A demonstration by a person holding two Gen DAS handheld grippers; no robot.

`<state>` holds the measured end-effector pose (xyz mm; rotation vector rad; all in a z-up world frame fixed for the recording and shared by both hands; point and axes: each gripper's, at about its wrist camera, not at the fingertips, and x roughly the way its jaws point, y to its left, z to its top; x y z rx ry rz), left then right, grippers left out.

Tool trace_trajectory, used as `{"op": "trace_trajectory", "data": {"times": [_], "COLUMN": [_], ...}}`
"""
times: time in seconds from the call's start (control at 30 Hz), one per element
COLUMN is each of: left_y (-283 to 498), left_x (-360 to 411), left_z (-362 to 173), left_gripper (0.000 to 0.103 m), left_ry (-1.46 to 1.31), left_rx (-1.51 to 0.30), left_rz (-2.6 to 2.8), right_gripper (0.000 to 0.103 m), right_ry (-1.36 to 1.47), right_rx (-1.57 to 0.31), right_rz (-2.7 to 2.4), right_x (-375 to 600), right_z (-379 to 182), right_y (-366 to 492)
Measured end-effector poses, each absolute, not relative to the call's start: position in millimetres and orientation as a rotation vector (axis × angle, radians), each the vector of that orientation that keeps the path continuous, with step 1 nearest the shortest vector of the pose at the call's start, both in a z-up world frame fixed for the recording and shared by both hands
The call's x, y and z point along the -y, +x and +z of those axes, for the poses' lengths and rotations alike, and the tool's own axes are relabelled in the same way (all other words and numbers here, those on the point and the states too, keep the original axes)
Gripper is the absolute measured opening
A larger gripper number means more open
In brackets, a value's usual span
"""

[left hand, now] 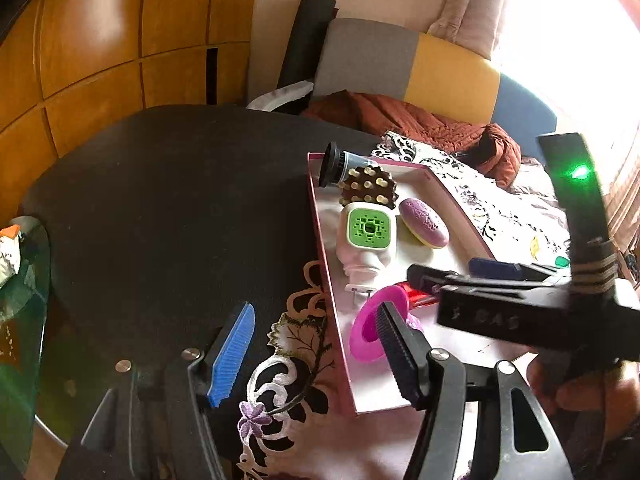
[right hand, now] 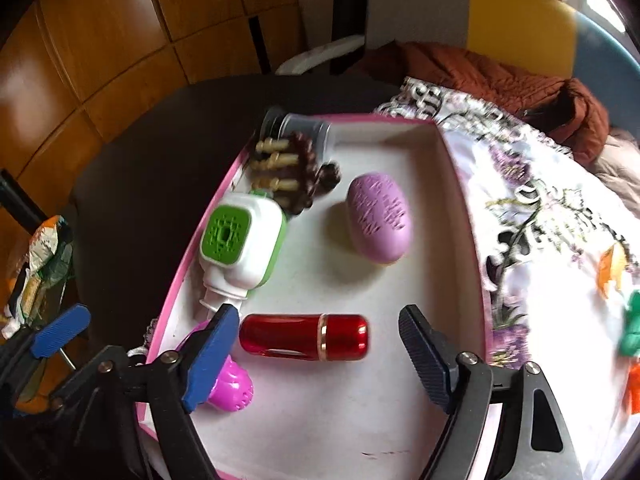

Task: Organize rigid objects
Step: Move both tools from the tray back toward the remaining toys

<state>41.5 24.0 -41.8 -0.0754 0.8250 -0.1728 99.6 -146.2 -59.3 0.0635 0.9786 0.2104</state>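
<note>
On the far left a crumpled wrapper (right hand: pixel 44 264) lies beside the dark bench (left hand: pixel 160 208). The left claw (left hand: pixel 316 354) hangs released with nothing between its pads, straddling the near left wall of the pink-rimmed box (right hand: pixel 460 200), which sits on a floral cloth (right hand: pixel 536 216). Along the box's left side, from back to front, lie a black-capped tube (right hand: pixel 296 126), a brown knobbed massager (right hand: pixel 288 176), a white plug-in with a green grille (right hand: pixel 240 244) and a magenta ring (left hand: pixel 366 334). Right of the plug-in rests a lilac oval (right hand: pixel 380 218). The right claw (right hand: pixel 320 360) hangs spread just over the box floor; the red cylinder (right hand: pixel 304 336) lies on its side between the pads, touched by neither. No label on these things can be read; the only writing is blurred raised lettering on the right claw's body in the left wrist view, not legible.
</note>
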Motion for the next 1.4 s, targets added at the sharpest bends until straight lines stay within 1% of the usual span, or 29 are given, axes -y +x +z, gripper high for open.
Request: {"op": "trace_trajectory", "data": {"times": [0.33,0.5,0.73,0.93,1.07,1.2,1.27,1.33,1.4], "left_y": [30.9,26.7,21.7,20.4,20.3,20.9,20.0,19.7,22.6], "left_x": [-10.2,-1.8,15.9,36.0,50.9,68.5,78.4,91.0,104.4], "left_z": [-28.5,-22.8,-14.4,-8.7,-8.0,-4.9,-2.4,-1.8,-2.5], "left_gripper": [0.064,0.064,0.064,0.064,0.064,0.064,0.064,0.064,0.064], "left_ry": [-0.031,-0.004,0.04,0.082,0.102,0.119,0.126,0.136,0.144], "left_rx": [-0.792,-0.78,-0.762,-0.757,-0.764,-0.764,-0.758,-0.753,-0.763], "left_rz": [-0.203,-0.222,-0.263,-0.304,-0.33,-0.374,-0.404,-0.428,-0.455], "right_gripper": [0.09,0.093,0.094,0.094,0.1,0.1,0.099,0.099,0.099], "right_ry": [0.005,0.013,0.044,0.042,0.069,0.162,0.288,0.431,0.488], "right_rx": [-0.874,-0.831,-0.801,-0.779,-0.744,-0.718,-0.767,-0.719,-0.726], "right_rz": [0.153,0.095,-0.051,-0.235,-0.389,-0.587,-0.676,-0.693,-0.723], "right_x": [171.6,202.8,271.3,350.3,410.1,472.1,501.1,524.0,536.4], "right_z": [-28.6,-14.8,-1.6,8.6,9.0,-11.3,-22.3,-20.7,-22.8], "right_y": [75.6,60.7,49.8,42.6,34.8,15.9,7.6,-4.9,-11.0]}}
